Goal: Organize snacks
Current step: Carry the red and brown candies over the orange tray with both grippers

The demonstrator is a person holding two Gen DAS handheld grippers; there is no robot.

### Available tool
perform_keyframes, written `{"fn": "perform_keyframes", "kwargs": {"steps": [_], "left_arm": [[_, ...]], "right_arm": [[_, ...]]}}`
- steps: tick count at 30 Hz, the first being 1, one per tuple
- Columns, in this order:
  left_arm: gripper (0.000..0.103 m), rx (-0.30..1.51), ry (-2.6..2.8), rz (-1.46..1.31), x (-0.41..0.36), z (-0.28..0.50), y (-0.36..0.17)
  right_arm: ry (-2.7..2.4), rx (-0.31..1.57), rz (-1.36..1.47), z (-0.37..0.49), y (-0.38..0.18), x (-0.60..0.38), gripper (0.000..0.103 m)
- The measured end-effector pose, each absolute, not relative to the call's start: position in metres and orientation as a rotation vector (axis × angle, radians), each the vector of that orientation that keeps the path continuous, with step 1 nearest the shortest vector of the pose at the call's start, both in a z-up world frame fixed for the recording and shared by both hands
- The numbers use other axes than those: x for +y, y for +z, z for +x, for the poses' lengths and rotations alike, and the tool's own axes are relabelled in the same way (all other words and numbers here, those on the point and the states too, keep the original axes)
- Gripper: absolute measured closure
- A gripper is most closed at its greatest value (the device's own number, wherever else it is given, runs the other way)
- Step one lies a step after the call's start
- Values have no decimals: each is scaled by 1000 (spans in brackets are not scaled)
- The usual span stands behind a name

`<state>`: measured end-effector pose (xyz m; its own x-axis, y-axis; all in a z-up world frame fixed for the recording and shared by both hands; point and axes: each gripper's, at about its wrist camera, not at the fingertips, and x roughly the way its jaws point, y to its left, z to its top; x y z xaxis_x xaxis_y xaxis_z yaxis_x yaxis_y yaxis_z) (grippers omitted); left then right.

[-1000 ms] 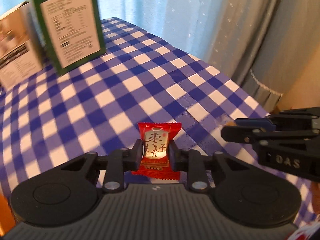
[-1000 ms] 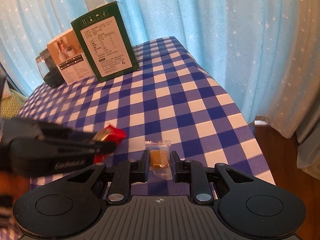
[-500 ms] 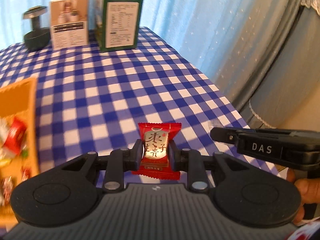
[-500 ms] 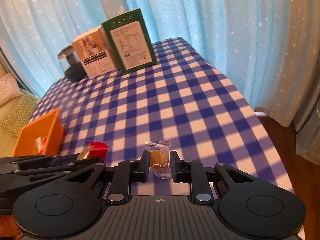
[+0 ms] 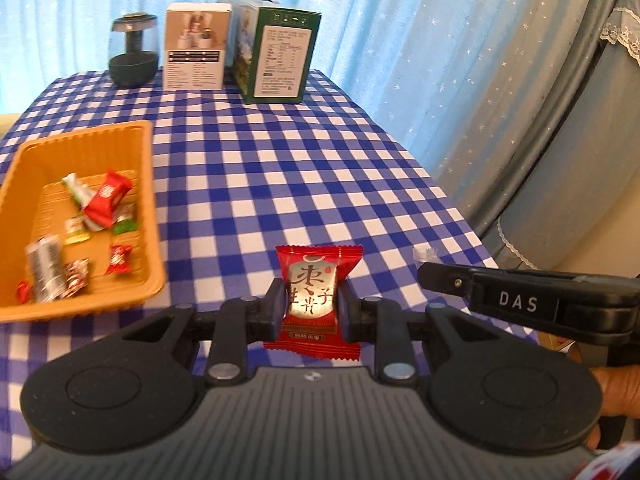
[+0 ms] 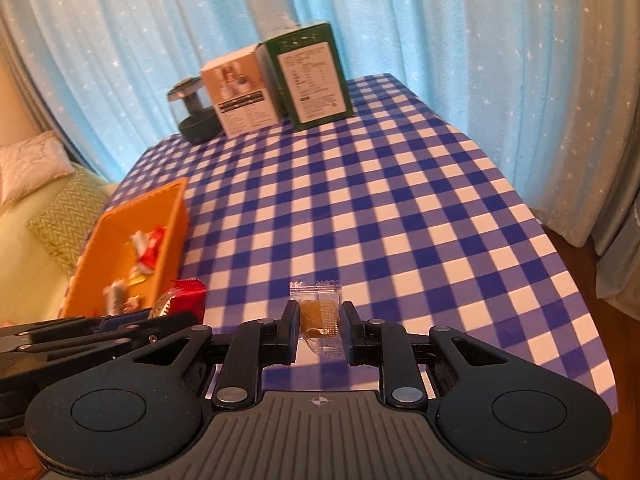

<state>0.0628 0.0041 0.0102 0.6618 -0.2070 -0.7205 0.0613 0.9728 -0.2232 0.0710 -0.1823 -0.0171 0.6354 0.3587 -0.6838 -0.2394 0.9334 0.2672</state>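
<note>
Green box (image 5: 276, 60), white box (image 5: 196, 46) (upright)

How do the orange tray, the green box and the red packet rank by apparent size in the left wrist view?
1. orange tray
2. green box
3. red packet, clamped in the left gripper; nearness enlarges it, making its rank against the box unsure.

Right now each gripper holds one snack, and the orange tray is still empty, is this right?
Not quite. Left gripper holds the red packet and right gripper holds the clear-wrapped candy, but the orange tray already contains several candies, as the left wrist view shows.

Bare cloth (image 5: 280, 184) beside tray (image 5: 154, 216)
</note>
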Motion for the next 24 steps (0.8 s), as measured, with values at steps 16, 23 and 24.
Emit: {"fn": "perform_keyframes", "kwargs": {"steps": [16,23,24], "left_arm": [[79,829,-32,-213,49,4,14],[79,821,11,-230,68,-8,16],[79,820,17,-233,71,-9,16]], "right_arm": [[434,810,93,40,-10,-137,81],[471,820,68,35,-13,-115,81],[476,821,65,34,-14,-112,81]]}}
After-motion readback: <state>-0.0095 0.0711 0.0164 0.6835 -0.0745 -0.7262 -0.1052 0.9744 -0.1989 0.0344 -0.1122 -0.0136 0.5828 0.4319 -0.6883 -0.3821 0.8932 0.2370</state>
